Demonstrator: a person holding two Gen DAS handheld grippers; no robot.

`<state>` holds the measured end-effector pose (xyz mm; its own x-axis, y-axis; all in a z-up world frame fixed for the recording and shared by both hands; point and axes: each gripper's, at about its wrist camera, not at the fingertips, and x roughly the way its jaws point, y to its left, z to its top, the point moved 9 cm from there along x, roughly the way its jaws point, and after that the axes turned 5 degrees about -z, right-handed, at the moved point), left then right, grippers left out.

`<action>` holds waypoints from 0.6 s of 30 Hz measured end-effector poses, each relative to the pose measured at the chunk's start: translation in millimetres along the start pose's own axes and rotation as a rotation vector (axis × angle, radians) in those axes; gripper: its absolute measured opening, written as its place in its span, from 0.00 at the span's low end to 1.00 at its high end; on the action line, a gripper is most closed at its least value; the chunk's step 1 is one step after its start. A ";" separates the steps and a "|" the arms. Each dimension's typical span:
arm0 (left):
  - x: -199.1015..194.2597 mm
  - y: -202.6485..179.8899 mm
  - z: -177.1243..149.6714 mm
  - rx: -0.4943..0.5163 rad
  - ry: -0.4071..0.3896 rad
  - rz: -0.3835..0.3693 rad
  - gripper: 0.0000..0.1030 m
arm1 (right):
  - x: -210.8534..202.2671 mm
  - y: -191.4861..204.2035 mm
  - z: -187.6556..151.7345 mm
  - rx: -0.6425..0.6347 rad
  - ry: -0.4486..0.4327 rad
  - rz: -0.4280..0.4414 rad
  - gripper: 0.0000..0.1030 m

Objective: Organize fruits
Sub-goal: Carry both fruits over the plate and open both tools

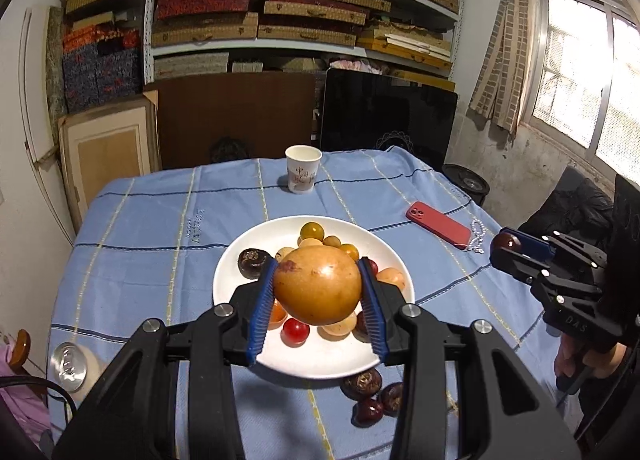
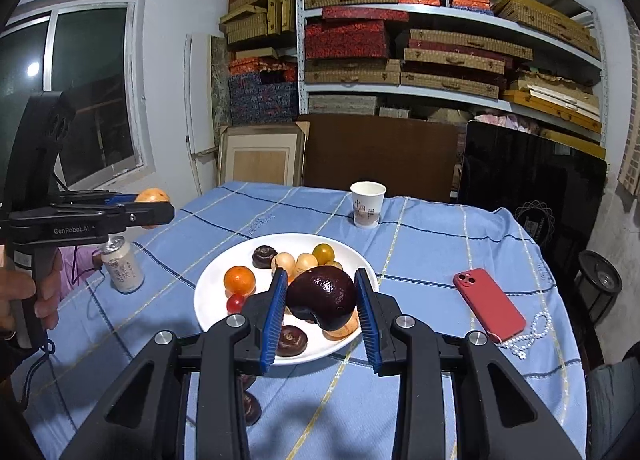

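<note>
A white plate [image 1: 248,256] [image 2: 212,292] in the middle of the blue tablecloth holds several small fruits: yellow and red tomatoes, an orange [image 2: 239,280] and dark water chestnuts [image 1: 250,262]. My left gripper [image 1: 318,286] is shut on a large golden-brown fruit [image 1: 318,288] and holds it above the plate. My right gripper [image 2: 322,298] is shut on a dark maroon chestnut [image 2: 322,296] above the plate's near right side. Three dark chestnuts [image 1: 372,396] lie on the cloth by the plate's near edge.
A paper cup [image 1: 303,174] [image 2: 367,204] stands behind the plate. A red phone [image 1: 438,225] [image 2: 489,306] with a bead strap lies to the right. A drink can [image 1: 74,366] [image 2: 122,266] stands at the left. Shelves of boxes fill the back wall.
</note>
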<state>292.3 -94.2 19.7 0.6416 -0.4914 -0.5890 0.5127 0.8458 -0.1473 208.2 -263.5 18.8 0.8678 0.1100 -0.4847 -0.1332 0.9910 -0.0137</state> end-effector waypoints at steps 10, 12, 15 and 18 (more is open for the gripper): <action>88.7 40.6 -18.9 -0.044 0.090 0.025 0.38 | 82.9 3.1 -12.8 -0.027 0.090 0.021 0.34; 103.7 42.5 -22.7 -0.045 0.107 0.021 0.38 | 97.9 4.9 -15.7 -0.016 0.112 0.027 0.34; 122.5 42.6 -29.6 -0.049 0.138 0.008 0.39 | 121.0 11.1 -21.7 0.006 0.151 0.066 0.34; 132.4 42.9 -34.7 -0.055 0.149 0.000 0.55 | 131.6 15.6 -26.7 0.000 0.166 0.071 0.49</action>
<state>379.4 -115.8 -92.2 0.5478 -0.4590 -0.6995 0.4780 0.8579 -0.1887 307.6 -235.6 -68.6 0.7651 0.1658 -0.6222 -0.1917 0.9811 0.0258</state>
